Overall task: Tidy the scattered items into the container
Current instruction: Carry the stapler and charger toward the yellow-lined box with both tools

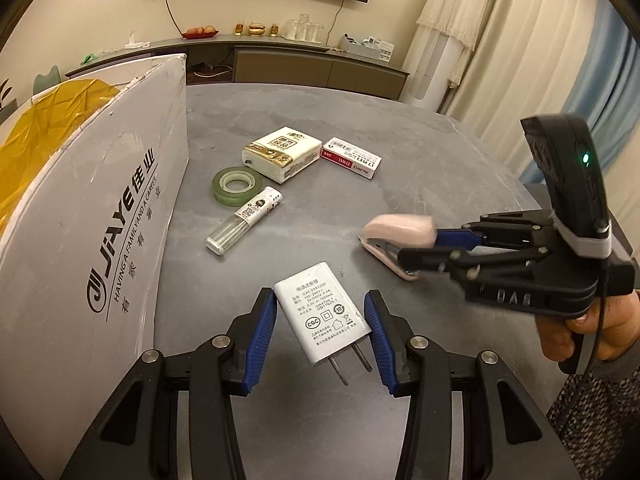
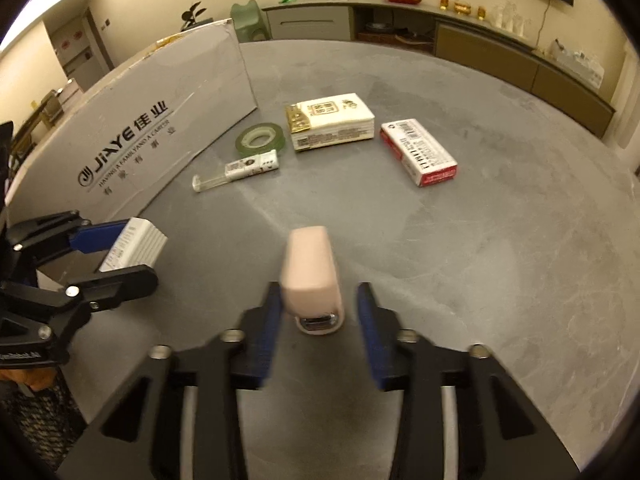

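Round grey stone-look table [image 1: 420,152] carries all items. Large white cardboard box [image 1: 100,240] printed "JIAYE" stands at its left side, gold foil visible inside. Left tool [image 1: 320,334], blue pads spread apart, straddles a white rectangular plug-in charger [image 1: 322,314] lying flat, prongs toward the camera; pads are close beside it, contact not confirmed. Right tool [image 2: 316,320], also spread, flanks a pale pink stapler [image 2: 312,276]; grip not established. Beyond lie a cream tissue packet [image 1: 282,152], a red-and-white staples box [image 1: 351,157], a green tape roll [image 1: 237,184] and a white lighter [image 1: 244,220], grouped near the box.
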`<state>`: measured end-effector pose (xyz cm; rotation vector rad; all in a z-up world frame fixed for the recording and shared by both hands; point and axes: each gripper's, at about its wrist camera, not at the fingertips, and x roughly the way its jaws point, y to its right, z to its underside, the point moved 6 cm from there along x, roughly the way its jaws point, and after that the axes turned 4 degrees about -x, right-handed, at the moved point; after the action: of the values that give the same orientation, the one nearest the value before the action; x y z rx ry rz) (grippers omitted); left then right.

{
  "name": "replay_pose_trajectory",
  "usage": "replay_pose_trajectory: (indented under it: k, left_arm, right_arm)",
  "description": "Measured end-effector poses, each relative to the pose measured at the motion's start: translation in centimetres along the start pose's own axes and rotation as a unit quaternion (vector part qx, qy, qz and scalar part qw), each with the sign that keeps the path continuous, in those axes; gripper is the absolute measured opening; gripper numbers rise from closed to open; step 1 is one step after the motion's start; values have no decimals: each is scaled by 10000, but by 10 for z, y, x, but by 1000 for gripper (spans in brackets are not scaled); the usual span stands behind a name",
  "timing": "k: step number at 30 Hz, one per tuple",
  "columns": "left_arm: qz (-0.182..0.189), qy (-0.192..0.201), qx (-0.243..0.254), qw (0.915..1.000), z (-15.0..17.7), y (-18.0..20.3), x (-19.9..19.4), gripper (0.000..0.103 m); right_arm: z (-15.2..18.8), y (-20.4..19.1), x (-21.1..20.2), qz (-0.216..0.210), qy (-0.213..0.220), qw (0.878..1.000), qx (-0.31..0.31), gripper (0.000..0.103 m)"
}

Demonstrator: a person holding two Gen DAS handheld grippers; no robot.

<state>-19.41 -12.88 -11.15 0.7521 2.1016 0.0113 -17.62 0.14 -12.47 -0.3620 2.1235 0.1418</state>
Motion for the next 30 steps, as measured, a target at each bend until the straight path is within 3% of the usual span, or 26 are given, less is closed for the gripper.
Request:
replay_pose_trajectory:
  k: [7, 8, 10, 30]
  left_arm:
    - [44, -42, -1, 10000, 1, 1, 4, 47]
    - [54, -22, -2, 10000, 0, 1, 3, 47]
    - [76, 15, 1, 10000, -1, 2, 0, 47]
    - [2, 443, 65, 9990, -11, 9, -53, 47]
  right_arm:
    - [-12, -2, 14, -99, 83, 9999, 75, 50]
    - [-14, -2, 16, -138, 86, 9998, 144, 46]
    - [-17, -2, 20, -167, 33, 9996, 245, 28]
    - [-29, -45, -36, 228, 584, 9976, -287, 27]
